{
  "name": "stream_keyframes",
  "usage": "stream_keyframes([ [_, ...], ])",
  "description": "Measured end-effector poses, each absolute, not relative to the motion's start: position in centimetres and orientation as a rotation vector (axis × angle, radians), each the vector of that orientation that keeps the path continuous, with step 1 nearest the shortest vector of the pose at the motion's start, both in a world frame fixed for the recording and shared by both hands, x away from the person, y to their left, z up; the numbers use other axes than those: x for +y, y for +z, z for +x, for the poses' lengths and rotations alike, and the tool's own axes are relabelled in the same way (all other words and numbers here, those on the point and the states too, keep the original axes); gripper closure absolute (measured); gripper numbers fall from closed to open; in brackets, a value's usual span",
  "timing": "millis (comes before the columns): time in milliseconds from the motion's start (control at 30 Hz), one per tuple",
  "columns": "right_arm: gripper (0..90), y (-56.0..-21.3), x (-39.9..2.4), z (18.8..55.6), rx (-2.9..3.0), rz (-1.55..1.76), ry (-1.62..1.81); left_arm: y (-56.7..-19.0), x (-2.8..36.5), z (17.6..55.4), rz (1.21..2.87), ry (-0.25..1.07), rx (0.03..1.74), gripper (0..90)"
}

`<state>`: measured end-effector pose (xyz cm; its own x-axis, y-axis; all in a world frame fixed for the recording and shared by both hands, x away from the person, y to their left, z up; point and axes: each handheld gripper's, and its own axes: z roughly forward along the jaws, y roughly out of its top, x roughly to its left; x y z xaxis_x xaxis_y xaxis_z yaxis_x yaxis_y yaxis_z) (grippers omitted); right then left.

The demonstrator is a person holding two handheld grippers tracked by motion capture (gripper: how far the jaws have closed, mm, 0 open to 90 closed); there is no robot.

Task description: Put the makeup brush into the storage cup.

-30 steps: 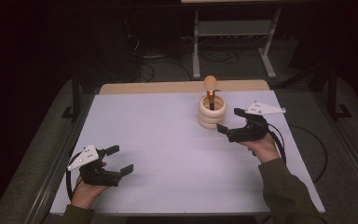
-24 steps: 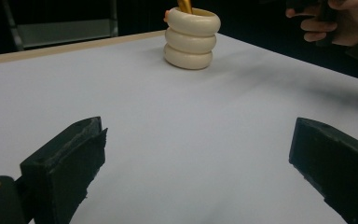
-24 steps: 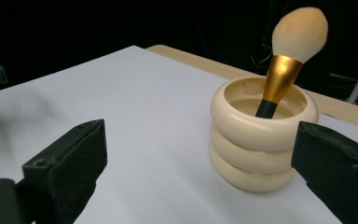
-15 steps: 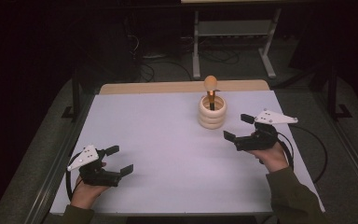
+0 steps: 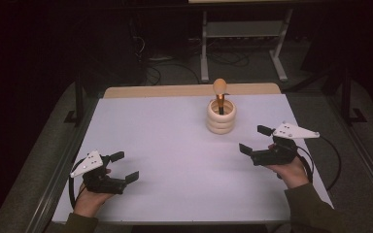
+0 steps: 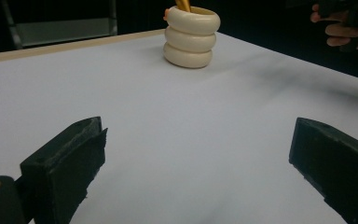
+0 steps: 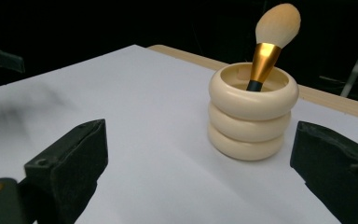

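Ahead of the right gripper's [image 5: 256, 140] spread, empty jaws, a little toward the right-hand one, stands the holder [image 7: 253, 111], with the brush [image 7: 272, 38] upright inside it, handle down and head up. Judging by the gap, the brush sits placed and the right gripper hangs clear of it, so the step in hand looks like the end of a placing; a next move would call only for parting cleanly or a fresh reach. The holder is three stacked cream rings, smooth and glossy; the brush has a soft pale tuft, a shiny gold ferrule and a dark handle. The left gripper [image 5: 124, 166] rests on the matte white tabletop [image 5: 165, 145], jaws released, the holder far beyond them.
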<state>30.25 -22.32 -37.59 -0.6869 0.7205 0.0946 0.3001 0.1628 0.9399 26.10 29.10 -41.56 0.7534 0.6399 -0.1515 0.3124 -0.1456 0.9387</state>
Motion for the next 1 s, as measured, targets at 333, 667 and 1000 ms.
stream_keyframes([
  [333, 3.6, -38.2, -23.2, 28.4, 2.043, 0.932, 1.549, -41.6, 29.1, 26.1, 1.752, 0.342, 0.739, 3.3],
  [667, 3.5, -39.6, -24.5, 26.9, 2.036, 0.96, 1.548, -41.7, 28.9, 25.8, 1.765, 0.337, 0.74, 3.3],
  [1000, 3.5, -41.3, -24.7, 26.0, 2.084, 0.977, 1.518, -41.9, 29.0, 25.5, 1.78, 0.326, 0.729, 3.3],
])
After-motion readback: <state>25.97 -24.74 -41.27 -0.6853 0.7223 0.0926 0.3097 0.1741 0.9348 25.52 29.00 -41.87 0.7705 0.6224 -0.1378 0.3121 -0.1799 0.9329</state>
